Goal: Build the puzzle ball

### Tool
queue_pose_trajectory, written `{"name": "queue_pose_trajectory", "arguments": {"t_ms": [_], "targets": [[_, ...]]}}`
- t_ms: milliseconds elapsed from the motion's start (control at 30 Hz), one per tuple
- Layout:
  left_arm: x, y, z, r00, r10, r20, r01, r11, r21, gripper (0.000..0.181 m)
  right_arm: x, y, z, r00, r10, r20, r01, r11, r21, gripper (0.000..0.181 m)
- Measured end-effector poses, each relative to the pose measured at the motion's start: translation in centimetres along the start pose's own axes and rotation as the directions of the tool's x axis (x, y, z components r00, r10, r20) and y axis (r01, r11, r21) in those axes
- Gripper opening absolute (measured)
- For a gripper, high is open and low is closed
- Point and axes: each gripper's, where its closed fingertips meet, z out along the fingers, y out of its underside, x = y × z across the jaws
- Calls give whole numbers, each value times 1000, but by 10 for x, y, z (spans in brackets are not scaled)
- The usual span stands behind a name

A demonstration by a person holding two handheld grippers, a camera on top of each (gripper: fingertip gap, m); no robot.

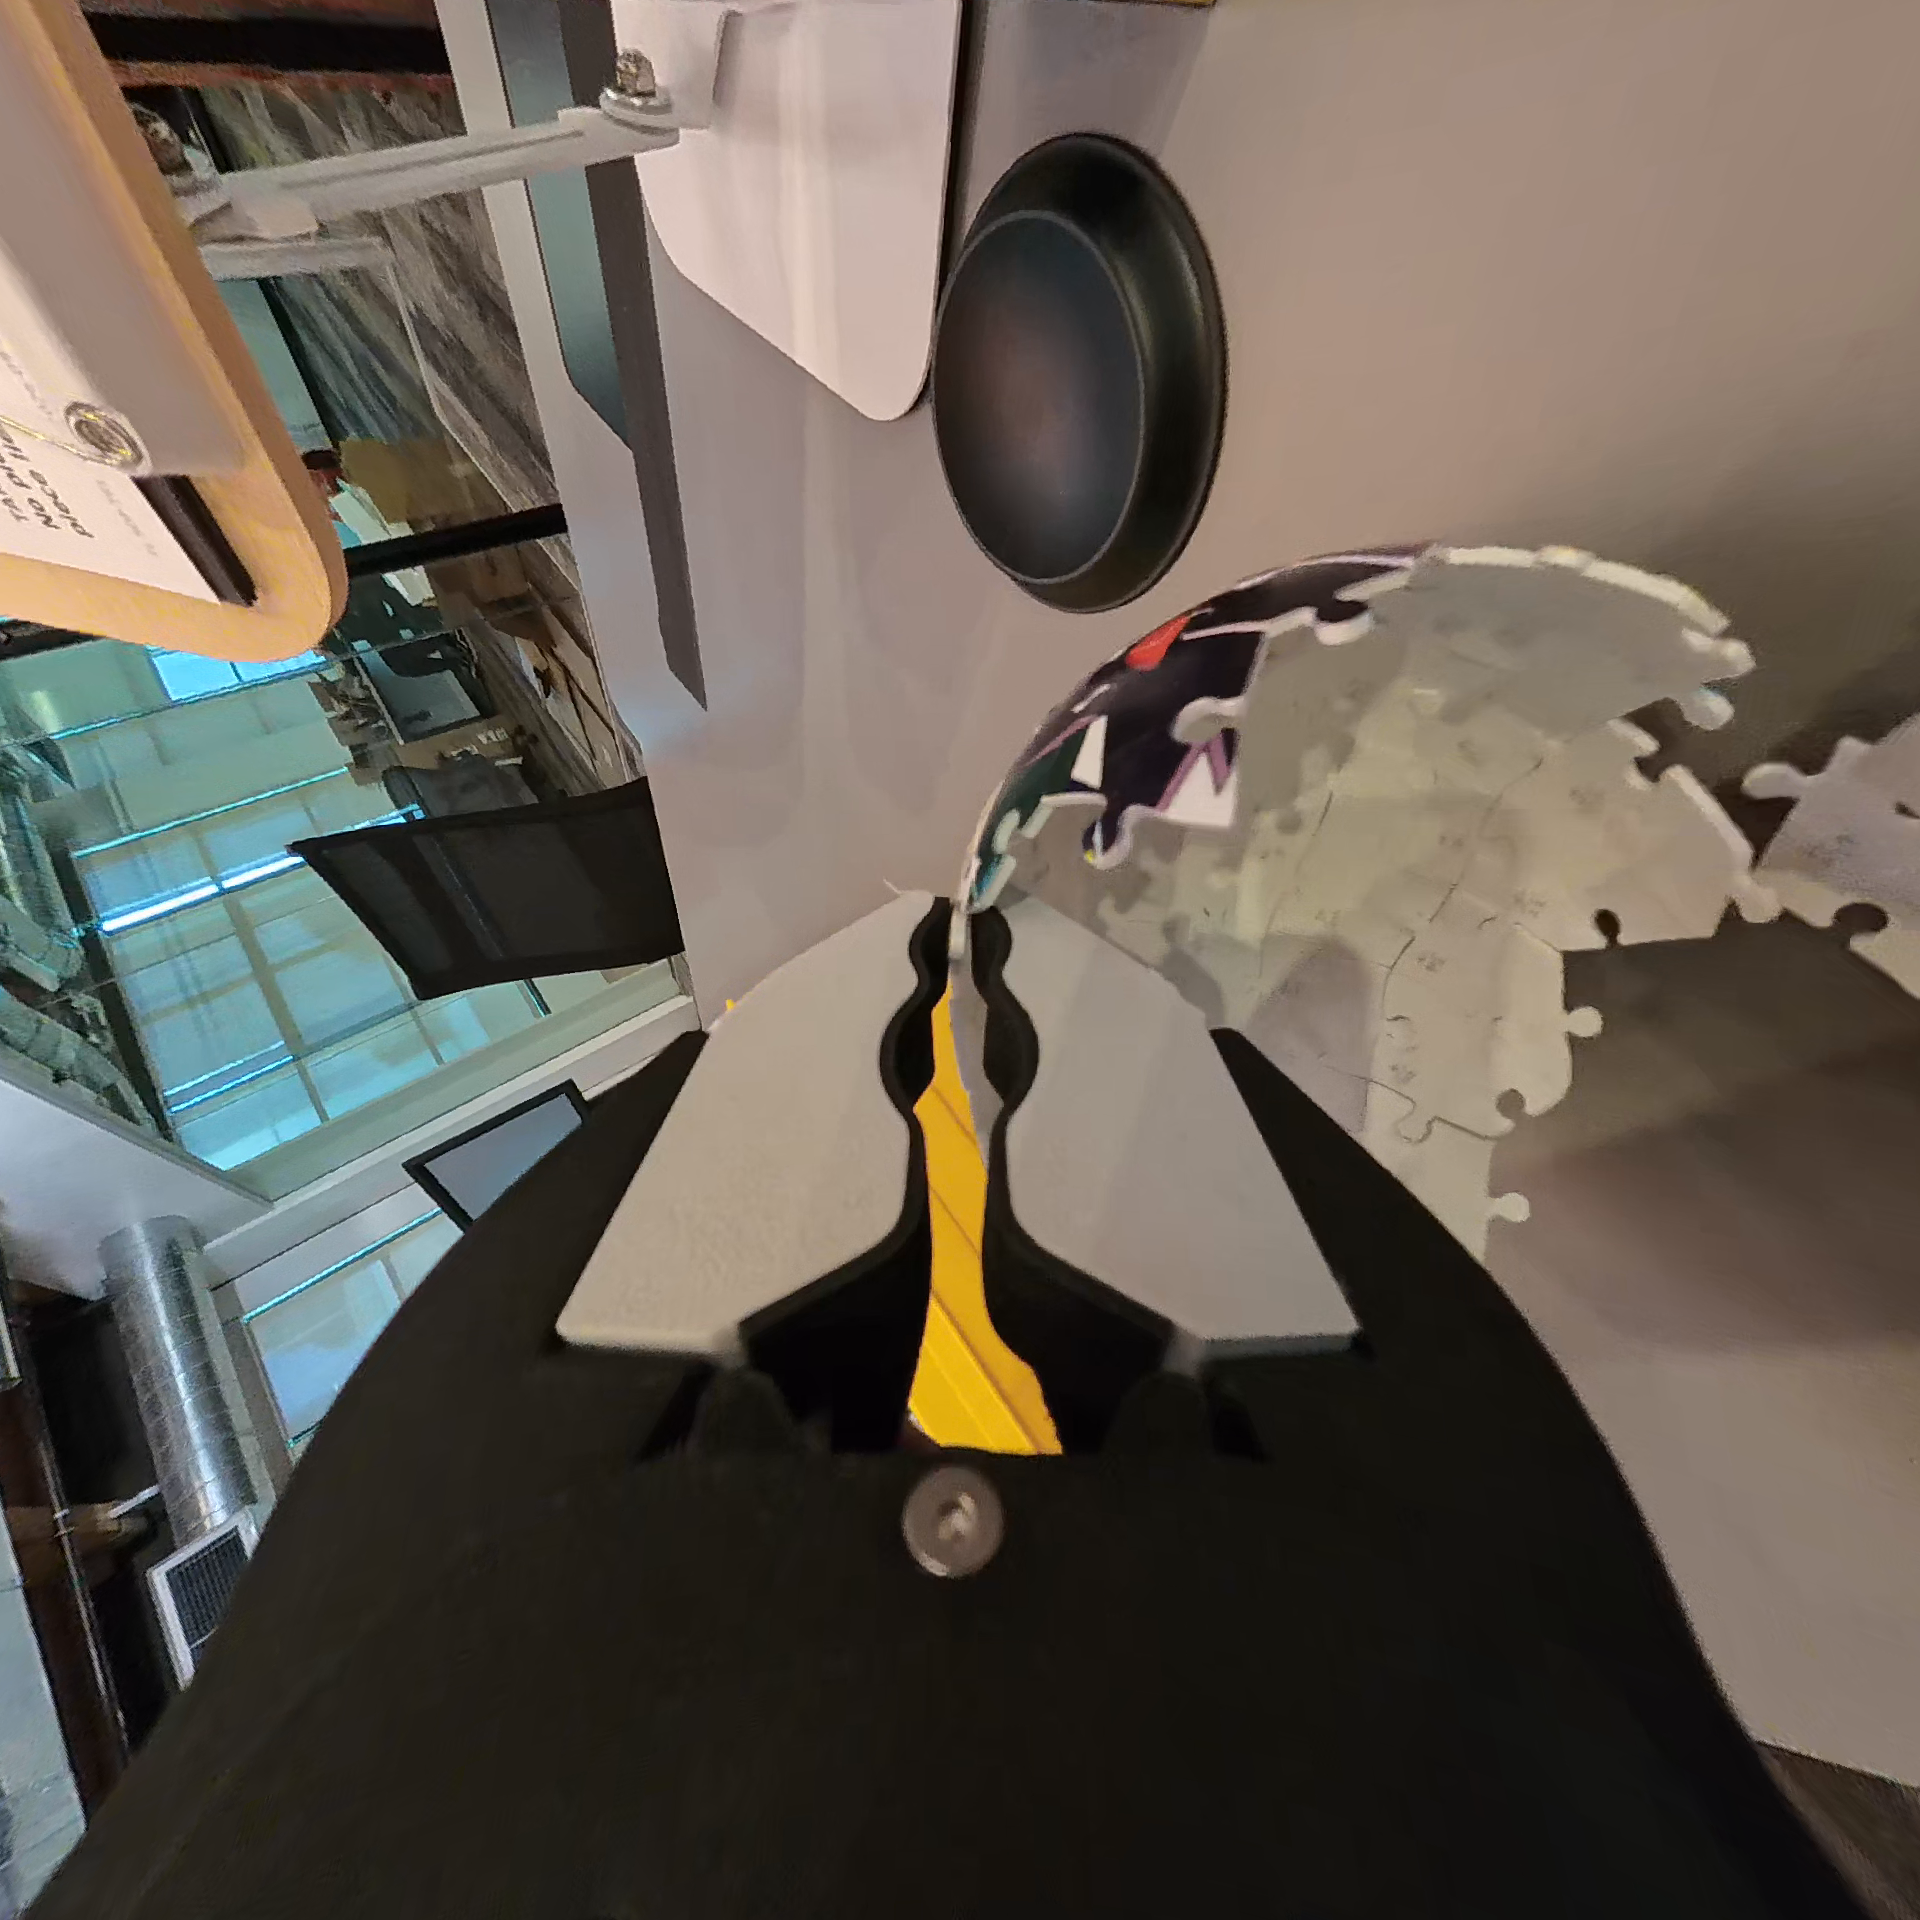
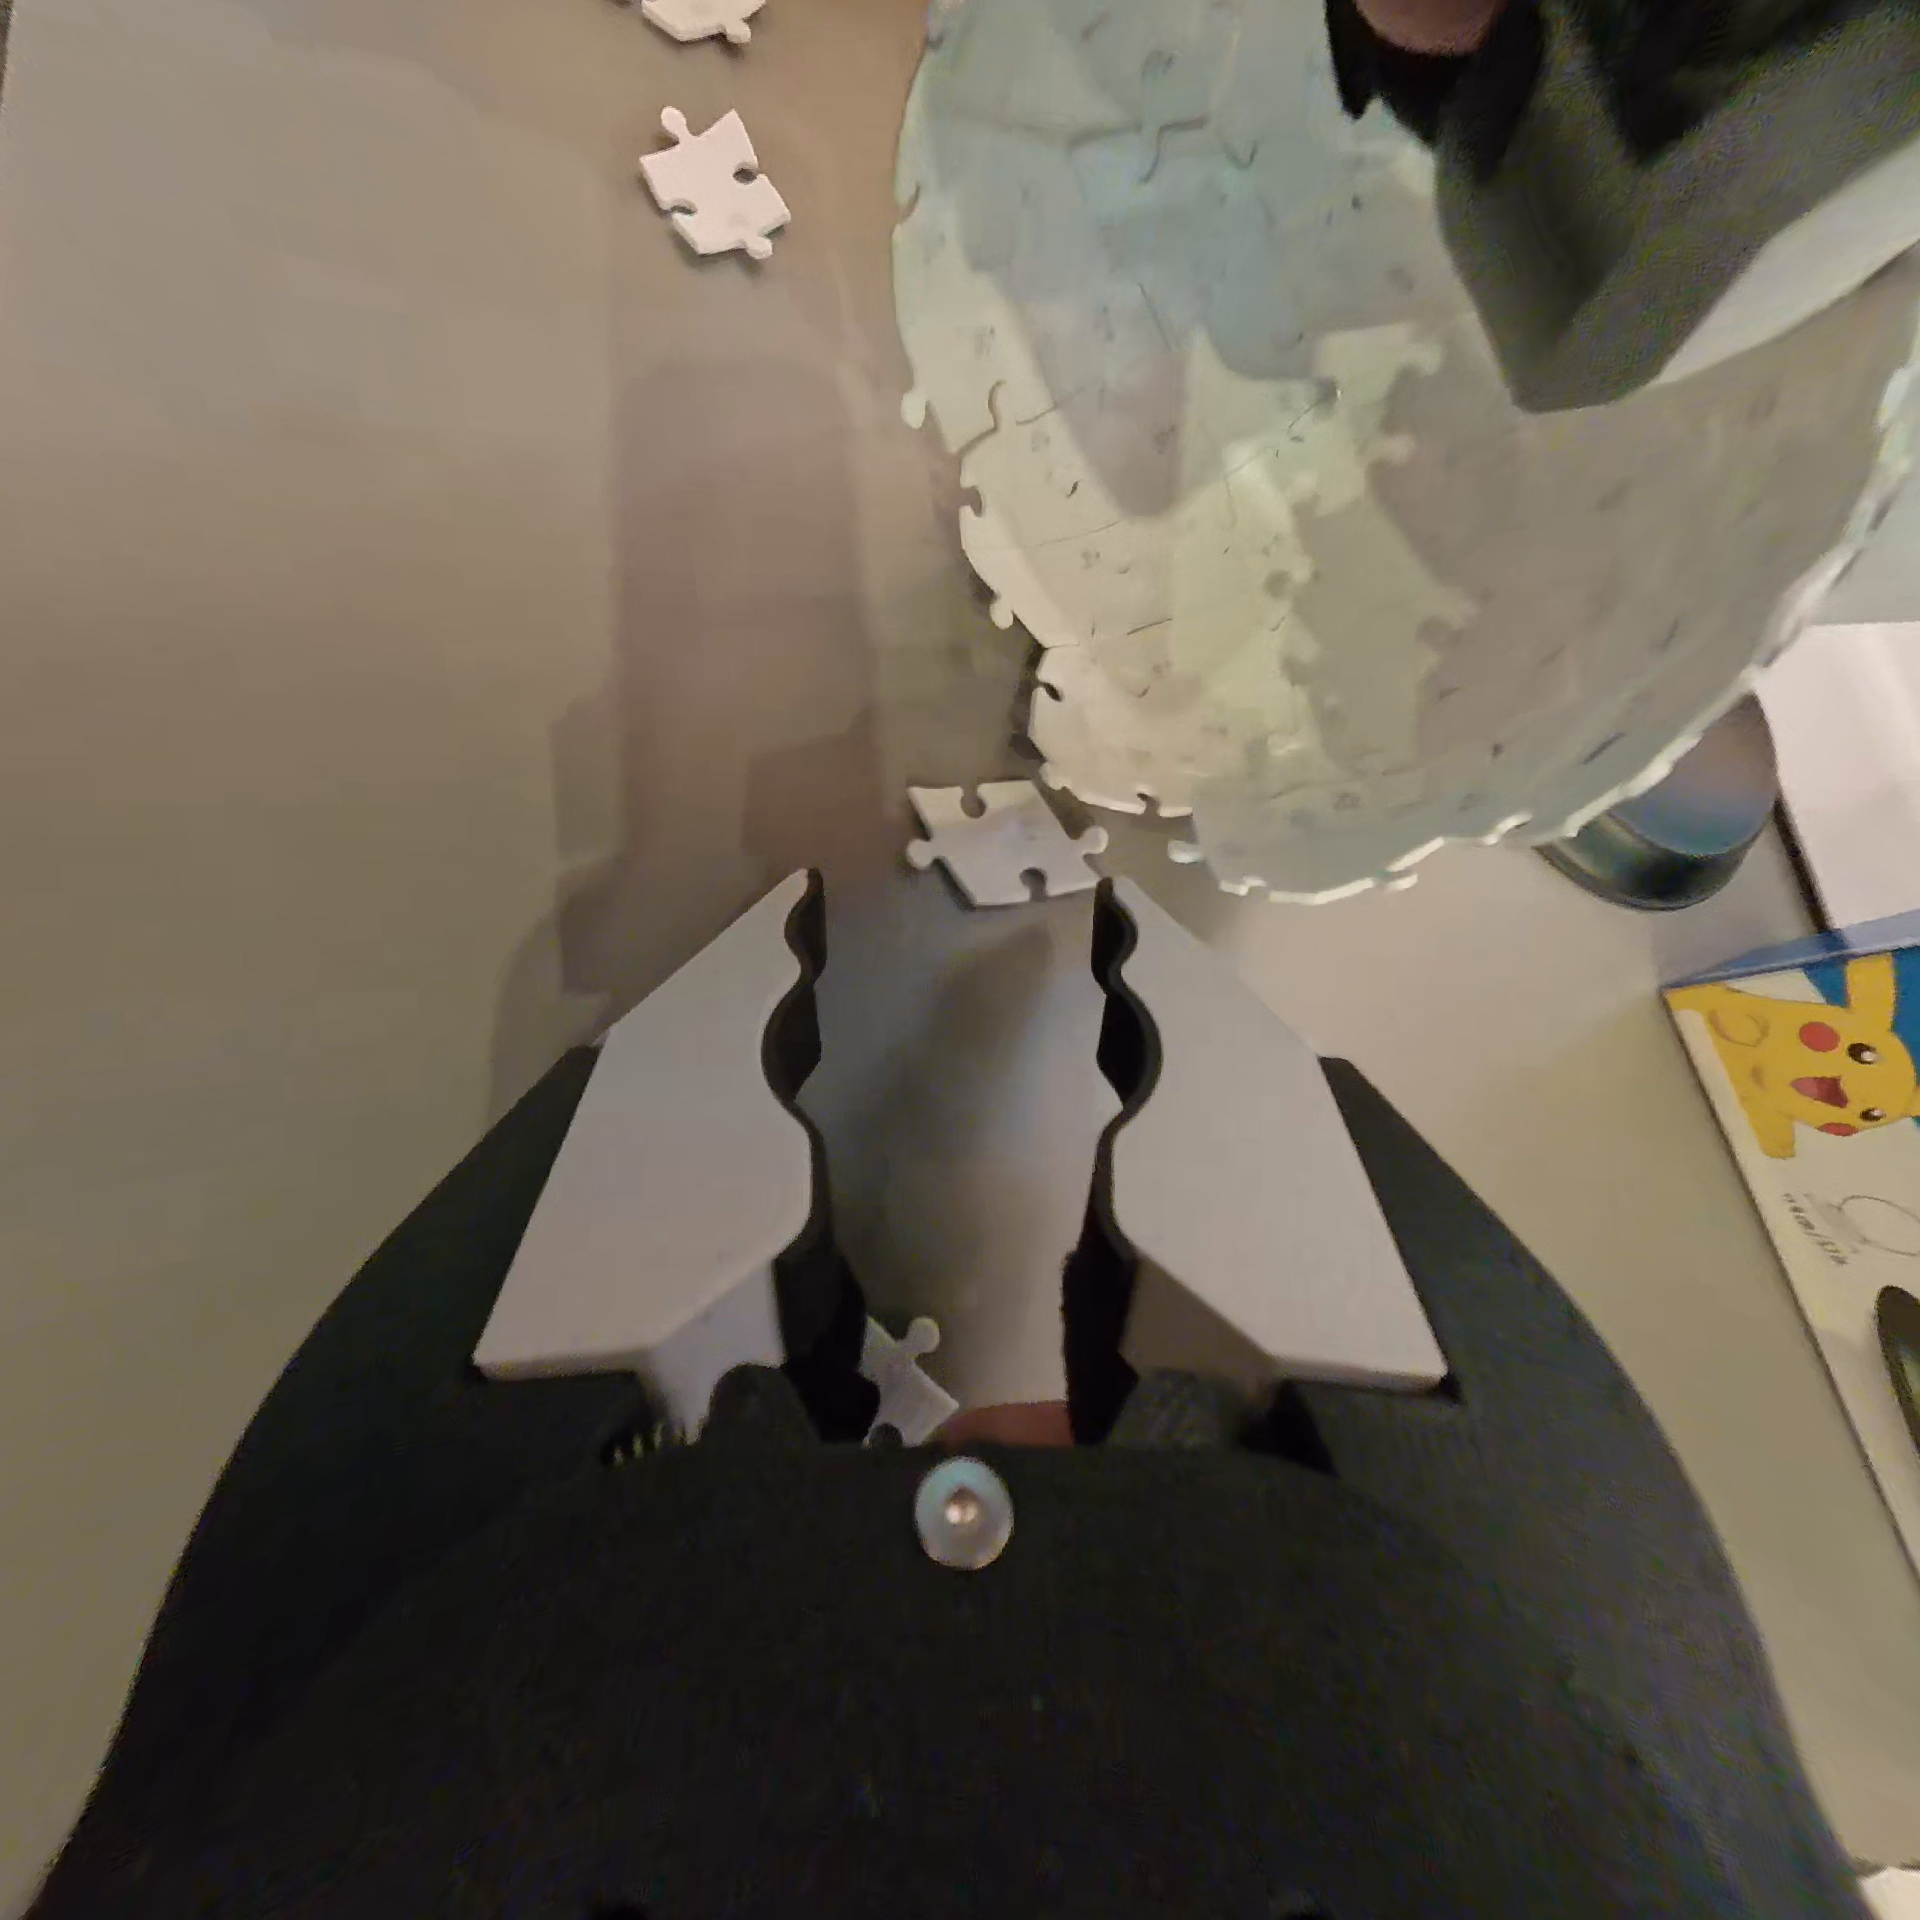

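Between the tips of the left gripper [image 1: 966, 930], the rim of the half-built puzzle ball [image 1: 1382, 831] is pinched, the two fingers drawn nearly together on its edge. From the left wrist view the ball is an open curved shell held up off the table [image 1: 1558, 312]: its pale inner face with faint seams turns toward the camera, and a strip of dark printed outer face with red and white marks shows along its left edge. Beyond the shell a black round dish [image 1: 1075, 374] sits on the table. Seen from the right wrist view, the right gripper [image 2: 958, 904] hangs low over the table with its fingers spread wide and nothing between them. Just beyond its tips a loose white puzzle piece [image 2: 997, 836] lies flat, close under the near edge of the shell. Another loose piece [image 2: 712, 182] lies farther off to the left, and a small one [image 2: 904, 1382] shows near the base of the fingers. At the right edge lies a box [image 2: 1818, 1091] with a yellow cartoon figure on it.
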Motion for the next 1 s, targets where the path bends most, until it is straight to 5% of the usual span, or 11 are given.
{"name": "queue_pose_trajectory", "arguments": {"t_ms": [233,400,700,767,1000], "targets": [[-8,7,9,1000,3,17,-3,1000,16,3,-5,3,0,972,234,-7,-234,971,-50,49],[-12,11,15,1000,-7,12,6,999,47,3,-8,-7,0,847,530,-49,-531,847,-8,61],[-13,11,17,1000,-16,6,15,991,130,3,1,-3,13,769,582,-266,-595,803,36,35],[-13,12,16,1000,-11,12,9,989,144,3,2,-2,13,757,595,-269,-608,793,44,15],[-12,10,9,999,15,29,-20,981,191,2,5,4,5,795,547,-261,-559,829,33,0]]}}
